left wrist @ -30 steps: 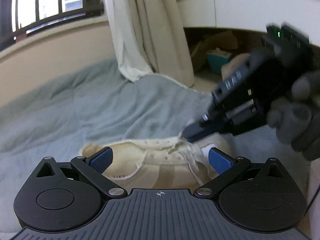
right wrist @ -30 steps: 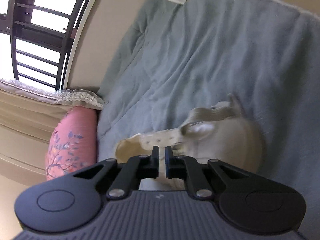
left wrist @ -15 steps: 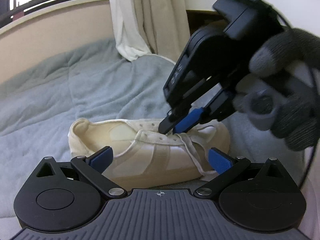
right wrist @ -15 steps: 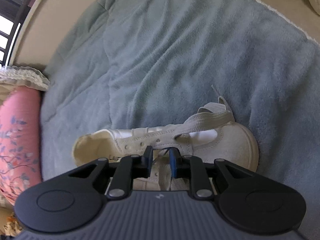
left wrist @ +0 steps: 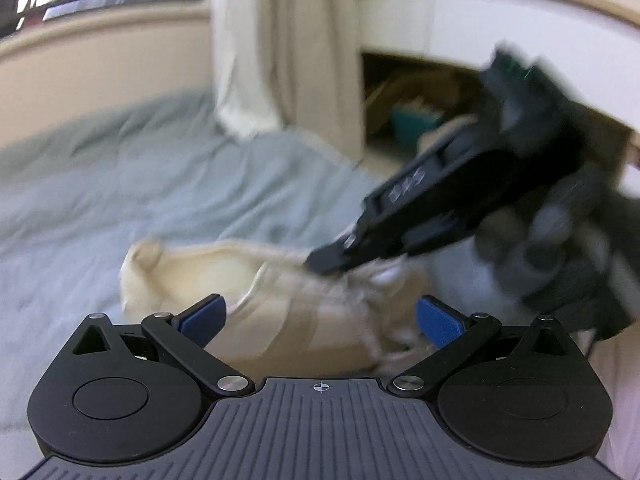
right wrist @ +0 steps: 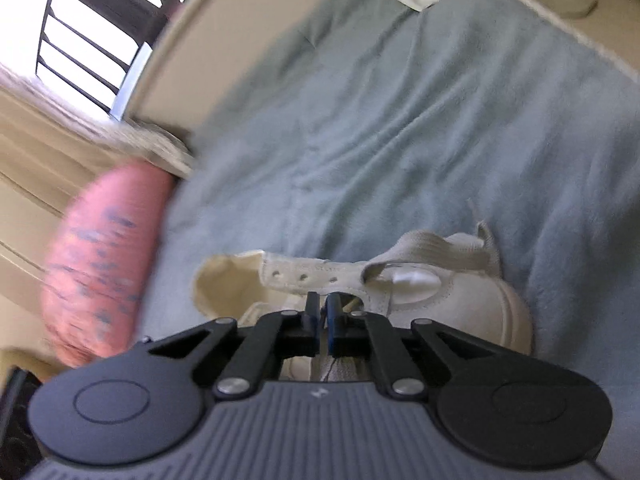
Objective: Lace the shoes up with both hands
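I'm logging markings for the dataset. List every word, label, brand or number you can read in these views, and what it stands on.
No text reads clearly.
Pale marking on the side of the black right gripper, seen from the left wrist: too blurred to read.
Small crosshair sign on the ribbed grey body of the left gripper: a symbol, not text.
Cream canvas shoe: no visible label.

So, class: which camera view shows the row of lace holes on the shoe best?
The right wrist view: the lace holes sit sharp and unblocked along the shoe. In the left wrist view the shoe is blurred and no holes can be made out.
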Tool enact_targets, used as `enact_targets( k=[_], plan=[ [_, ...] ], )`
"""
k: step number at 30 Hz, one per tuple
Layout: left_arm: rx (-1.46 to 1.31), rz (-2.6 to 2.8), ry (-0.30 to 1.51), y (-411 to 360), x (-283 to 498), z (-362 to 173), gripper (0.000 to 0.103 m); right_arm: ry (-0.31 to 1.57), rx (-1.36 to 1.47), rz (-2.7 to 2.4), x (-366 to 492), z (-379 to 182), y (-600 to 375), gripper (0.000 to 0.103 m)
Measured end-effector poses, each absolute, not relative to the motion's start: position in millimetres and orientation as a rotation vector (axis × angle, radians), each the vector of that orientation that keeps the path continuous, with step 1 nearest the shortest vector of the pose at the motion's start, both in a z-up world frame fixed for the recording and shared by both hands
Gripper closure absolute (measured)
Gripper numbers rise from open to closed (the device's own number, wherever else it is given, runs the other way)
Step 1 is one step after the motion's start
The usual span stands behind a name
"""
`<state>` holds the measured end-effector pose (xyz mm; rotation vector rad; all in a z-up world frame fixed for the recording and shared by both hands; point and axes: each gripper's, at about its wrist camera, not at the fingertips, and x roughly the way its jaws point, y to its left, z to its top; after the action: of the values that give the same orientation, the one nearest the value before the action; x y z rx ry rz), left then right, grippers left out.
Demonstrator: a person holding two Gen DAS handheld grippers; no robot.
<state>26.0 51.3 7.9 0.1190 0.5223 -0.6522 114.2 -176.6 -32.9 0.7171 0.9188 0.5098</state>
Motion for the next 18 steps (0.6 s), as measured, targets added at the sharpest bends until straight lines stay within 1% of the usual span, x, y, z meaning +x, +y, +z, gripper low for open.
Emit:
enact_targets(
  k=[3, 5, 9, 11, 13, 15, 17, 18],
  plan=[
    [0.193, -0.699, 0.436, 39, 11, 10, 0.0, 0.88, 0.901, 0.57, 111, -45, -199, 0.102],
    [0.238, -0.71, 0.431, 28, 8, 6, 0.0, 0.831, 0.977, 0.649, 111, -38, -208, 0.103],
    [0.251, -0.7, 0.483, 13, 15, 0, 0.0, 0.774, 0.955, 0.683, 105, -21, -211, 0.103],
    [0.227, -0.698, 0.497, 12, 18, 1, 0.0, 0.784, 0.869, 0.642, 105, -16, -209, 0.103],
    [0.199, -0.695, 0.513, 11, 21, 2, 0.0, 0.757, 0.652, 0.582, 99, -4, -198, 0.1],
    [0.151, -0.678, 0.535, 15, 28, 3, 0.0, 0.711, 0.494, 0.52, 91, 5, -189, 0.092],
    [0.104, -0.666, 0.54, 19, 31, 7, 0.0, 0.693, 0.455, 0.48, 88, 7, -190, 0.088],
    [0.102, -0.641, 0.533, 20, 30, 9, 0.0, 0.687, 0.449, 0.461, 88, 7, -191, 0.088]
  ],
)
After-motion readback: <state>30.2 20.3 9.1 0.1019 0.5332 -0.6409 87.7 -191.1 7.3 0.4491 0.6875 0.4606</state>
